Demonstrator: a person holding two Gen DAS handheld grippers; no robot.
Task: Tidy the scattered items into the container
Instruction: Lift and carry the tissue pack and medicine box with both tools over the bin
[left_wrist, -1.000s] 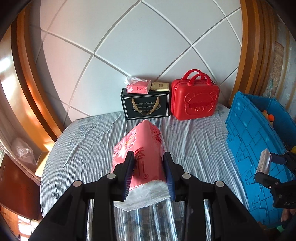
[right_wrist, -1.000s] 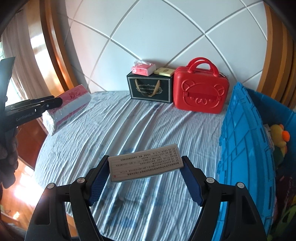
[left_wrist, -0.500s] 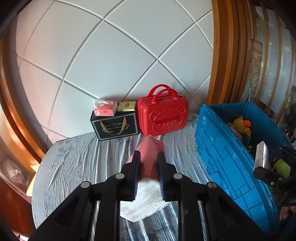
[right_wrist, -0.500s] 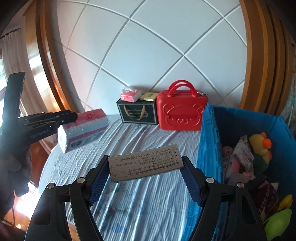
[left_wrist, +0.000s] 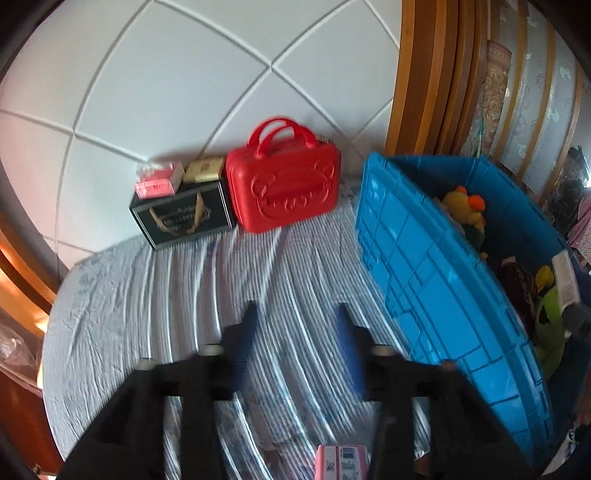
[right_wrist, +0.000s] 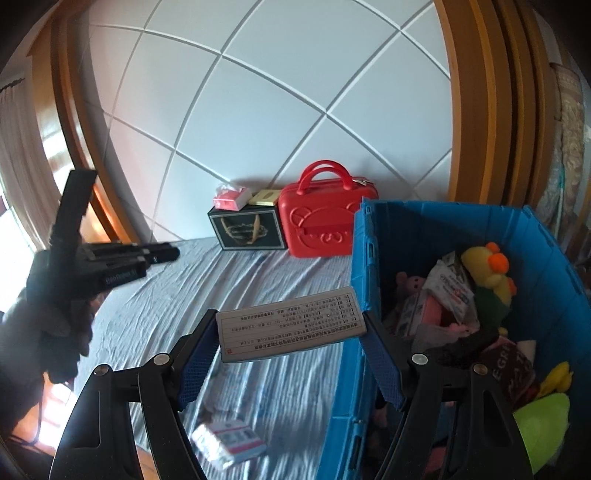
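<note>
My left gripper (left_wrist: 295, 314) is open and empty above the striped bedsheet; it also shows at the left of the right wrist view (right_wrist: 162, 253). The pink tissue pack (left_wrist: 341, 461) lies on the sheet below it, seen also in the right wrist view (right_wrist: 229, 441). My right gripper (right_wrist: 290, 328) is shut on a flat white printed box (right_wrist: 290, 326), held beside the left rim of the blue crate (right_wrist: 360, 258). The crate (left_wrist: 424, 258) holds plush toys and packets.
A red bear-face case (left_wrist: 282, 188) and a black gift bag (left_wrist: 183, 214) with small boxes on top stand against the white padded headboard. A yellow plush duck (right_wrist: 487, 269) sits in the crate. Wooden frame lies right and left.
My left gripper has opened and the pink tissue pack has dropped to the sheet. My right gripper has moved right with the white box, closer to the crate.
</note>
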